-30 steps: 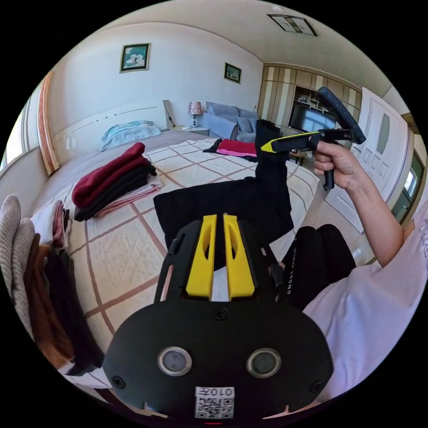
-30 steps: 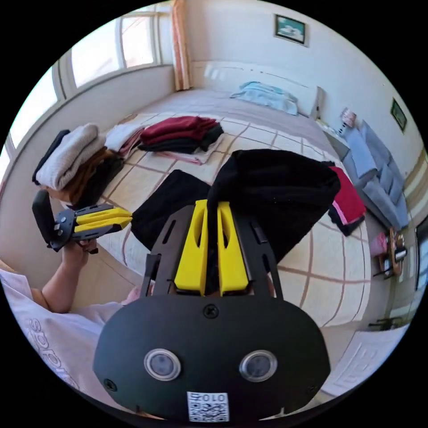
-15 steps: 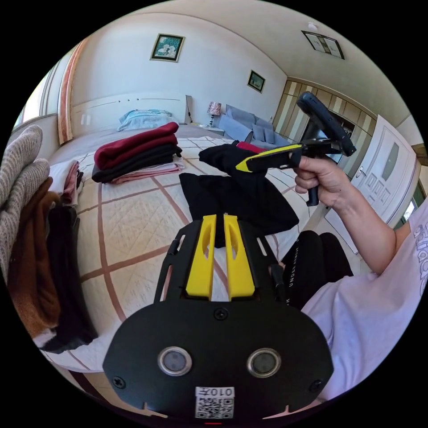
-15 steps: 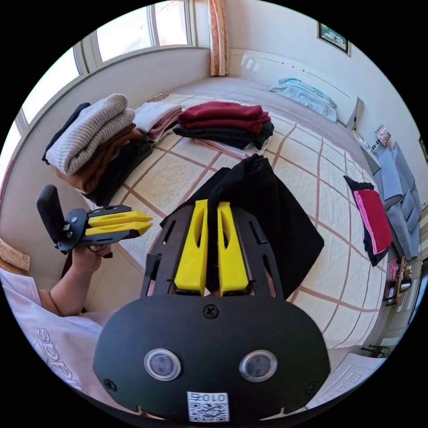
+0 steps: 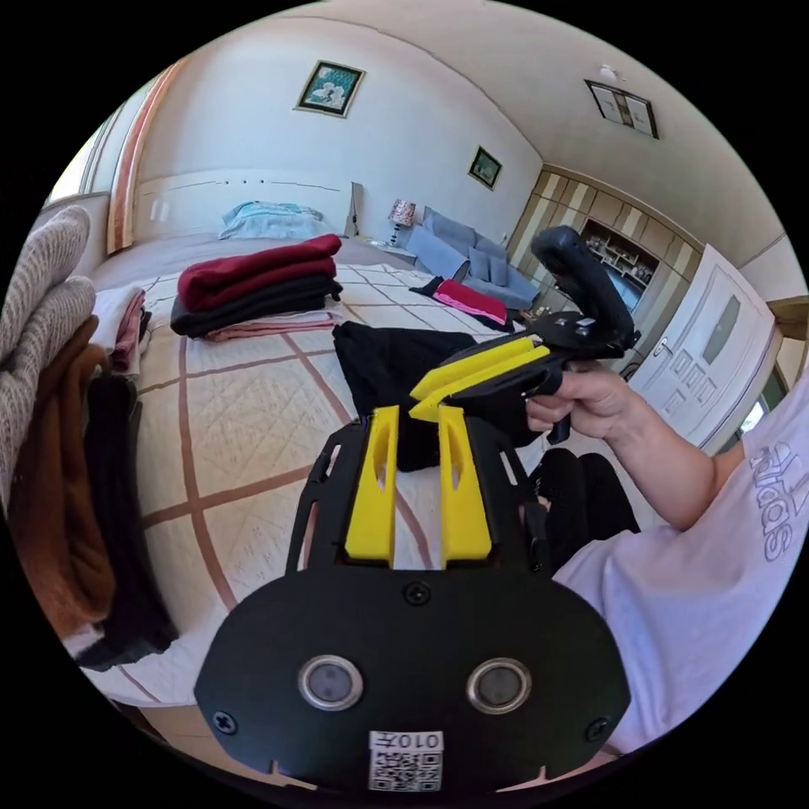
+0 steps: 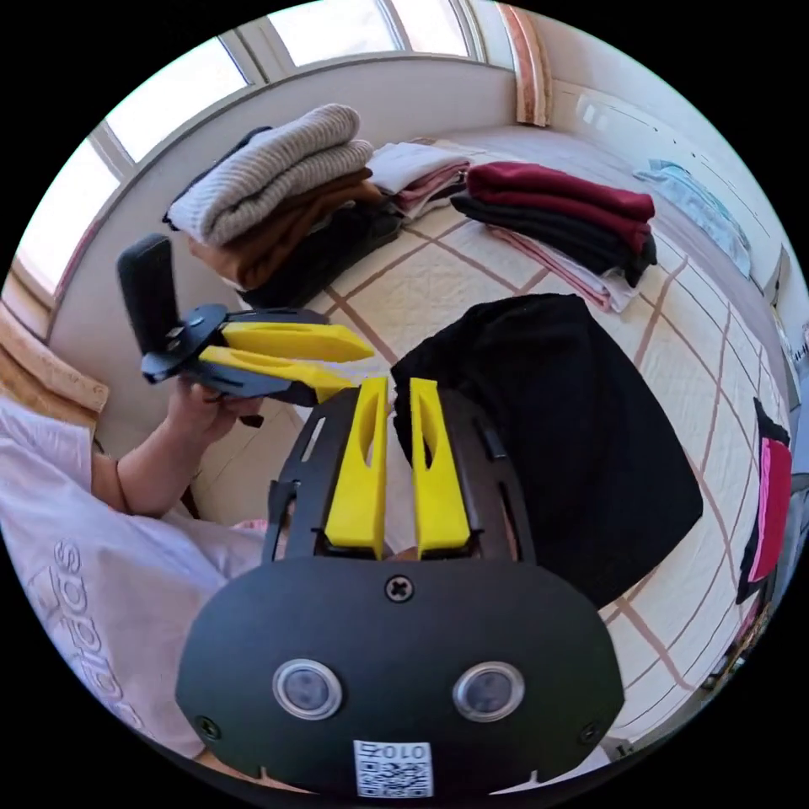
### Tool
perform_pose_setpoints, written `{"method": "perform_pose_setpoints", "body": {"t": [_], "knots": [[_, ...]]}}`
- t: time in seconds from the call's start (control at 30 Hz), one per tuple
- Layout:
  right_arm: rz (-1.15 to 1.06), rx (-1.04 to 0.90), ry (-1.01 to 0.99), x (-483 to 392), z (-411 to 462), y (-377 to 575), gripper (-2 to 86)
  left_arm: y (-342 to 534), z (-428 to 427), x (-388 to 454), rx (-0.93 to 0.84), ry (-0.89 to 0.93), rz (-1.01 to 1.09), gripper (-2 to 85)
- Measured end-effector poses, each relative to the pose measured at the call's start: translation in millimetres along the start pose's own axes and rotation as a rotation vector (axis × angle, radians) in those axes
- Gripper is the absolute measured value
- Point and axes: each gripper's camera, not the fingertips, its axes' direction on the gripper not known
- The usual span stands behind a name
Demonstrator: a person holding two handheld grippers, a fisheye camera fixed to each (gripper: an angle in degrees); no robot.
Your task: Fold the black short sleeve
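- The black short sleeve (image 6: 556,438) is seen folded on the quilted bed (image 6: 421,291), near the bed's edge by the person.
- The right gripper (image 6: 396,392) is held just beside the garment's corner; its jaws are spread, and nothing is gripped between them.
- The left gripper (image 5: 413,417) is held above the bed, before the garment; its jaws are also spread and empty.
- Folded stacks of clothes (image 5: 253,286) are seen further on the bed.
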Motion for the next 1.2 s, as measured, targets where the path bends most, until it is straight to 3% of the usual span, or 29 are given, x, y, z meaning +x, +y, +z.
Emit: {"method": "perform_pose_setpoints", "body": {"t": [0.03,0.17,0.3,0.43,0.57,0.67,0.83,0.97,1.07,1.2], "knots": [[0.017,0.007,-0.017,3.2,-5.1,6.4,3.6,-5.4,-3.5,0.7,0.011,0.053,0.011,4.5],[0.048,0.100,-0.056,21.7,-33.5,61.8,3.3,-28.5,-19.7,7.3,0.050,-0.019,0.053,6.4],[0.213,0.316,0.163,42.7,-58.6,143.5,3.9,-51.8,4.3,3.3,-0.085,-0.102,0.110,8.6],[0.371,0.268,0.216,60.3,-56.9,189.7,5.8,-67.9,30.0,8.5,-0.174,0.009,0.159,8.4],[0.383,0.310,0.221,56.2,-52.0,214.0,7.4,-78.5,55.7,35.4,-0.270,-0.152,0.283,6.0],[0.302,0.313,0.216,49.1,-45.0,208.7,9.6,-86.3,64.0,27.0,-0.306,-0.131,0.248,3.9],[0.238,0.142,0.290,44.2,-6.6,200.8,11.2,-94.5,47.5,0.4,-0.287,0.000,0.171,1.1],[0.272,0.140,0.396,43.0,-0.8,207.9,10.4,-100.1,-5.7,-36.4,-0.077,0.215,0.027,0.7],[0.259,0.125,0.389,48.1,2.5,210.1,10.3,-97.4,-2.4,-52.4,-0.194,0.119,0.019,1.8],[0.257,0.148,0.427,46.1,-8.4,215.9,10.7,-97.1,-4.3,-42.3,-0.169,0.110,0.093,5.4]]}}
